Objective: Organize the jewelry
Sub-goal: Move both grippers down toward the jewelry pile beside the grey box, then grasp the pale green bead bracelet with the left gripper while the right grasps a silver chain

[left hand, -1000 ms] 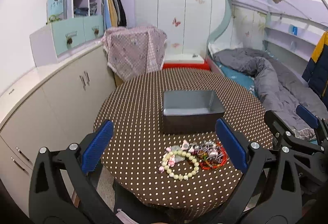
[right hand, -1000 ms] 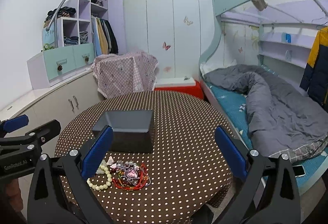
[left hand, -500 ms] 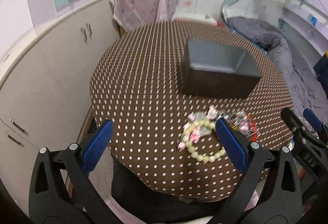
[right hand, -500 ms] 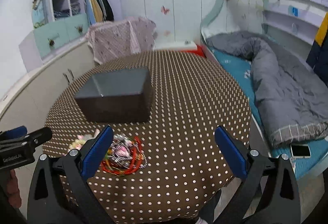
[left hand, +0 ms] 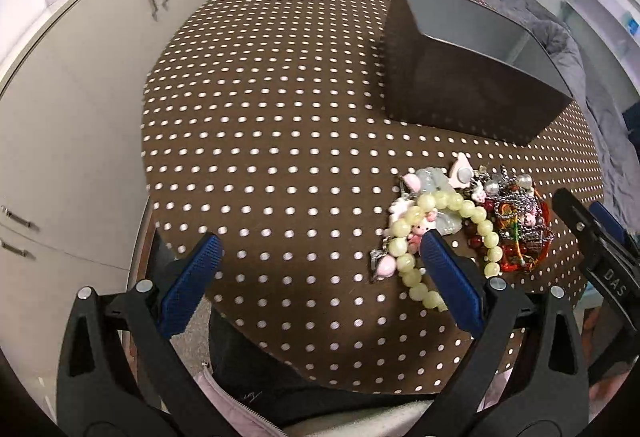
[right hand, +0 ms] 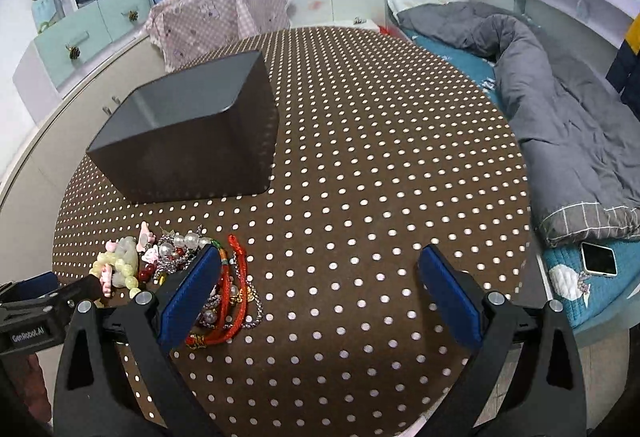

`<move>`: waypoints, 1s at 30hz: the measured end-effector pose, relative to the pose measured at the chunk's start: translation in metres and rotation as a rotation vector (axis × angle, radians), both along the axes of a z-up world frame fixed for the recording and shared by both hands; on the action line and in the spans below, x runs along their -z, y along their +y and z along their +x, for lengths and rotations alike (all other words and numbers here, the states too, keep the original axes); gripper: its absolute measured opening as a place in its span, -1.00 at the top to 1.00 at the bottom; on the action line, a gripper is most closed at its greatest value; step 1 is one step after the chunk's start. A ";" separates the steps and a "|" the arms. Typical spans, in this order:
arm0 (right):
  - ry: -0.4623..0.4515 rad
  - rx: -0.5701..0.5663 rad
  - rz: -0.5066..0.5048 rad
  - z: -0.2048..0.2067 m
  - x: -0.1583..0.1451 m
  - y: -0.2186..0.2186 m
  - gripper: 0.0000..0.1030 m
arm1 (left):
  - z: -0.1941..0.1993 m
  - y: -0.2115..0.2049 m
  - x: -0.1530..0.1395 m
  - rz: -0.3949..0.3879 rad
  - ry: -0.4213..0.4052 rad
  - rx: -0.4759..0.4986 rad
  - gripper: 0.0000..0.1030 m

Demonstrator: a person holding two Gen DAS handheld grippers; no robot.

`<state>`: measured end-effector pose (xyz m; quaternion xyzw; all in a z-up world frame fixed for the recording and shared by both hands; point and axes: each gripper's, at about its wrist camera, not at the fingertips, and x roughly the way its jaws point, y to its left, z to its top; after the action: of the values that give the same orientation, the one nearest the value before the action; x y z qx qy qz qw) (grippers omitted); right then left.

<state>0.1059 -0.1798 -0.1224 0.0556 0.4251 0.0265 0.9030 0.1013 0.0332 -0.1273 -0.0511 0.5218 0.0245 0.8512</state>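
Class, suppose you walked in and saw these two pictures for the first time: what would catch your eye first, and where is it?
First, the tangled pile of jewelry near the front edge of the brown polka-dot table, with a pale green bead bracelet on its left and red cords on its right. Behind it stands an open dark gray box. Both grippers, left gripper and right gripper, hang wide open over the table's near edge.

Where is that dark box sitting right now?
The dark box sits open on the polka-dot table, just behind the jewelry pile. It shows upper left in the right wrist view and upper right in the left one.
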 end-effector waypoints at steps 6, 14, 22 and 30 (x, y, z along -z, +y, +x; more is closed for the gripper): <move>0.001 -0.022 -0.013 0.006 -0.001 0.006 -0.85 | 0.007 -0.003 -0.004 -0.004 -0.026 0.004 -0.51; -0.020 -0.065 -0.039 0.009 -0.004 0.019 -0.85 | 0.012 -0.004 -0.010 -0.039 -0.065 0.051 0.58; -0.097 -0.142 -0.037 0.002 -0.019 0.031 -0.85 | 0.011 0.011 -0.015 -0.114 -0.105 0.021 0.72; -0.087 -0.286 -0.001 0.007 -0.018 0.056 -0.16 | 0.002 0.016 -0.018 -0.152 -0.129 0.040 0.72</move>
<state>0.1127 -0.1242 -0.1046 -0.0073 0.3890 0.1568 0.9077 0.1037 0.0493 -0.1092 -0.1067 0.4672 -0.0353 0.8770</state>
